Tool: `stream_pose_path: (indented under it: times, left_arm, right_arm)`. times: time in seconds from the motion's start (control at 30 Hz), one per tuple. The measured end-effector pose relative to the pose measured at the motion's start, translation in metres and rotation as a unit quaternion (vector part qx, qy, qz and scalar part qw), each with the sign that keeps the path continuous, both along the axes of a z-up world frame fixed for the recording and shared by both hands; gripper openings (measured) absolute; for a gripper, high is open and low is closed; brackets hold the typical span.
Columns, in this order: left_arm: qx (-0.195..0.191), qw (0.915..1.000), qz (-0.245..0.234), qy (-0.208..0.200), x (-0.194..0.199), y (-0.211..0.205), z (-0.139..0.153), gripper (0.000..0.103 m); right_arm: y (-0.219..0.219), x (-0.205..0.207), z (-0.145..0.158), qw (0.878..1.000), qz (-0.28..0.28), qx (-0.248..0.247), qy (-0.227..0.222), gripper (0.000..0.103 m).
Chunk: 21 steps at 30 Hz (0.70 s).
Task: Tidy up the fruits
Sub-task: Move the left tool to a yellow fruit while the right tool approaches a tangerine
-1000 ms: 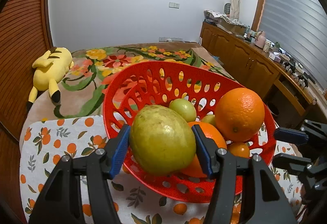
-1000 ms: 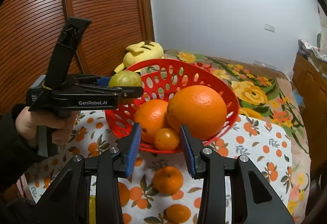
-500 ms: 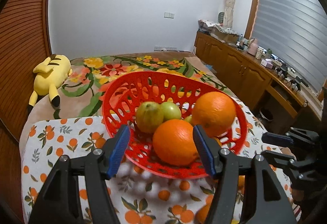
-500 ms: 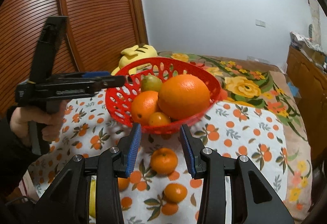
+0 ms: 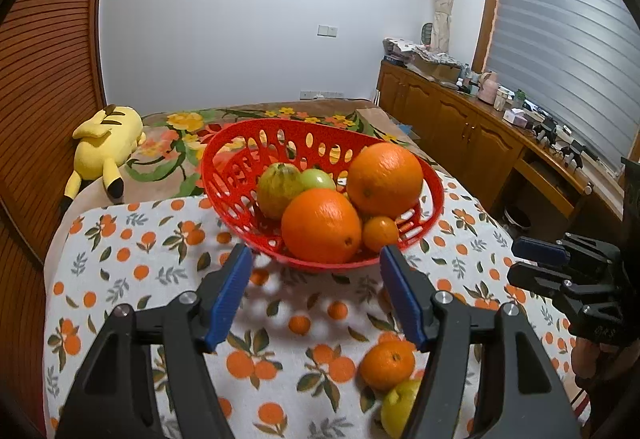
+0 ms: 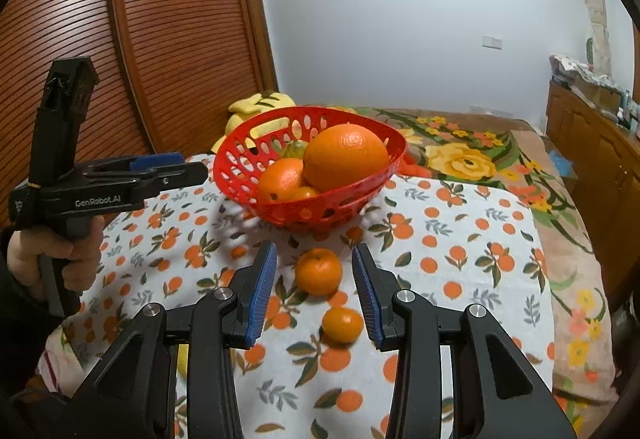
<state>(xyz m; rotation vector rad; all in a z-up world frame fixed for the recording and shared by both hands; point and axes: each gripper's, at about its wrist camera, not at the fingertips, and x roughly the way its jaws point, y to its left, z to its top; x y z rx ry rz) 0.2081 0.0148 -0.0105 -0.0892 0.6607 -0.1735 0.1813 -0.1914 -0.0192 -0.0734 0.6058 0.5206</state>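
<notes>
The right gripper (image 6: 314, 289), empty with its jaws narrowly apart, frames a mandarin (image 6: 319, 271) on the fruit-print cloth (image 6: 460, 239) just before the red basket (image 6: 280, 207). At that narrow gap the pads may nudge it rolling. The left gripper (image 5: 316, 299), opening and empty, faces the piled basket, whose top orange (image 5: 385, 179) could tumble.

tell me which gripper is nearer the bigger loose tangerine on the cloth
Right. The right gripper frames the bigger loose tangerine between its jaws without touching it. The left gripper sits off to the side, the tangerine just outside its right-hand jaw.
</notes>
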Motion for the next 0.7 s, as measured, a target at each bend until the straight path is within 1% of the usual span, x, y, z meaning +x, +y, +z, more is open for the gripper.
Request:
stream_pose_path:
  times: [0.13,0.47,0.7]
  left_arm:
    - [0.001,1.0000,0.002,-0.004,-0.014,-0.003,0.000,0.069]
    - [0.008,0.9999,-0.002,-0.014,-0.044,-0.011,0.001,0.070]
    - [0.010,0.9998,-0.005,-0.015,-0.060,-0.019,0.001,0.073]
  right_arm:
    - [-0.003,-0.012,-0.003,1.000,-0.004,0.002,0.000,0.039]
    - [-0.010,-0.038,-0.006,1.000,-0.010,0.007,-0.004,0.039]
    - [-0.010,-0.050,-0.008,1.000,-0.010,0.009,-0.006,0.040]
